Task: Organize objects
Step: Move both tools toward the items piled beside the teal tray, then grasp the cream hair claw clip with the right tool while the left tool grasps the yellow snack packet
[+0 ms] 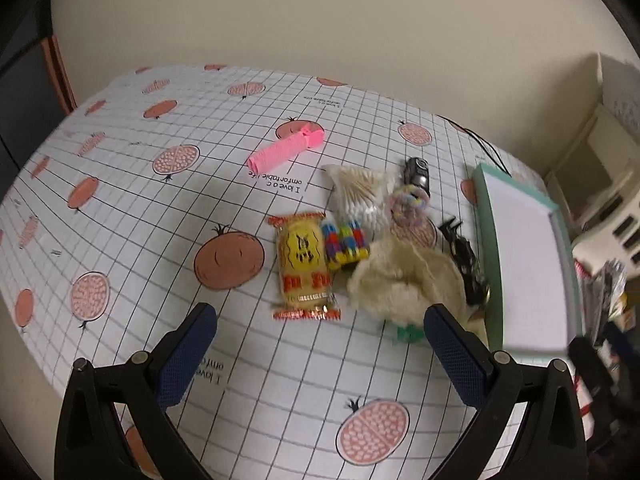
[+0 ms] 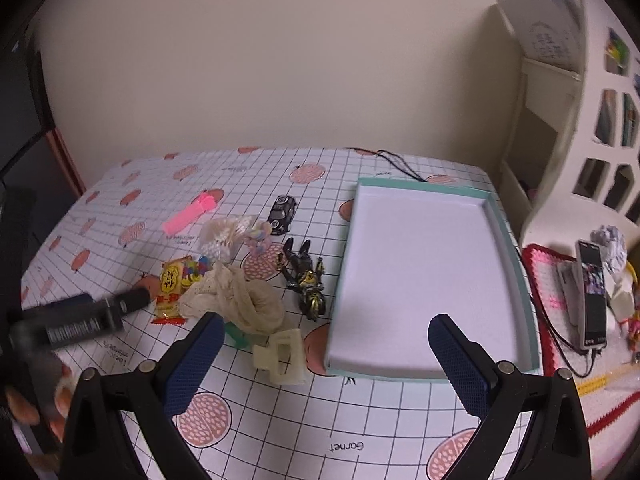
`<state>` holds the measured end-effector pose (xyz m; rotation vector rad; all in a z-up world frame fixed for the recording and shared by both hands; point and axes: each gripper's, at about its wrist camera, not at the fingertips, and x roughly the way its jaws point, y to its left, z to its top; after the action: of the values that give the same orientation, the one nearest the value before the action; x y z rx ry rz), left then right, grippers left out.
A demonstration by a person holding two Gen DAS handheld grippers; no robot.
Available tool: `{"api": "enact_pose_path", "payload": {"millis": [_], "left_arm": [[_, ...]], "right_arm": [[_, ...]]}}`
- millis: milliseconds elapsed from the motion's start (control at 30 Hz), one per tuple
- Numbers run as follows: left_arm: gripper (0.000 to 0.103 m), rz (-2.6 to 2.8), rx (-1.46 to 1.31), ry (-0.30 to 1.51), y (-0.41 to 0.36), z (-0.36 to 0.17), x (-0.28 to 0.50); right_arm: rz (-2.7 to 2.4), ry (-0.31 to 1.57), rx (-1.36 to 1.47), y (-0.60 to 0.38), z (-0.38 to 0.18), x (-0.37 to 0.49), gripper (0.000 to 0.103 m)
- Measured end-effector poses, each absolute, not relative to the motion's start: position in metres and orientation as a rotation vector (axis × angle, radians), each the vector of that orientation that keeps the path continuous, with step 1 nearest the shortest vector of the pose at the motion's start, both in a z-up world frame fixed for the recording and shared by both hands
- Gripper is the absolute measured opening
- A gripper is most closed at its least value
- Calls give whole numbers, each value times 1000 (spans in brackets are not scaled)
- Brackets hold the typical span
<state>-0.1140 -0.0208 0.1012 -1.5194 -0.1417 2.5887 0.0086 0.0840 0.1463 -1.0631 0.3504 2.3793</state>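
A cluster of small objects lies on the gridded tablecloth left of a mint-rimmed white tray (image 2: 516,280) (image 1: 490,248). It holds a yellow snack packet (image 1: 302,264) (image 2: 172,286), a cream cloth (image 1: 400,280) (image 2: 240,300), a bag of cotton swabs (image 1: 360,196) (image 2: 220,236), a colourful block toy (image 1: 344,242), a pink comb-like piece (image 1: 282,152) (image 2: 190,212), a black toy car (image 2: 282,208) (image 1: 416,172), a toy motorcycle (image 2: 306,280) (image 1: 464,256) and a cream hair claw (image 2: 282,354). My left gripper (image 1: 320,356) hovers open just before the snack packet. My right gripper (image 2: 324,360) stands open between hair claw and tray.
A pastel hair tie (image 1: 406,204) rests beside the swabs. A black cord (image 2: 400,164) runs behind the tray. Right of the table sit a phone (image 2: 592,292) on a crocheted mat, crumpled paper and a white shelf unit (image 2: 560,100). A hand (image 2: 32,400) holds the other gripper at far left.
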Motion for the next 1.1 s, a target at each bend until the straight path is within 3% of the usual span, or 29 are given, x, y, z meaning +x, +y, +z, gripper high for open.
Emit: {"api": "enact_pose_path", "payload": {"millis": [233,567,833,1100], "left_arm": [[103,2568,-1530,-200,-36,91,-142],[102,2495,-1576,-275,-44,64,-175],[94,2465,-1636,-411,-60,48,-181],[83,2484,-1645,-347,-54,43,-180]], "right_arm": [[2408,339,-1166,77,133,-27,103],[2384,347,-1318,70,97,-53,94],[2355,386,-1397,68,78,-54,84],[2299,420,-1462,75,64,-49,71]]}}
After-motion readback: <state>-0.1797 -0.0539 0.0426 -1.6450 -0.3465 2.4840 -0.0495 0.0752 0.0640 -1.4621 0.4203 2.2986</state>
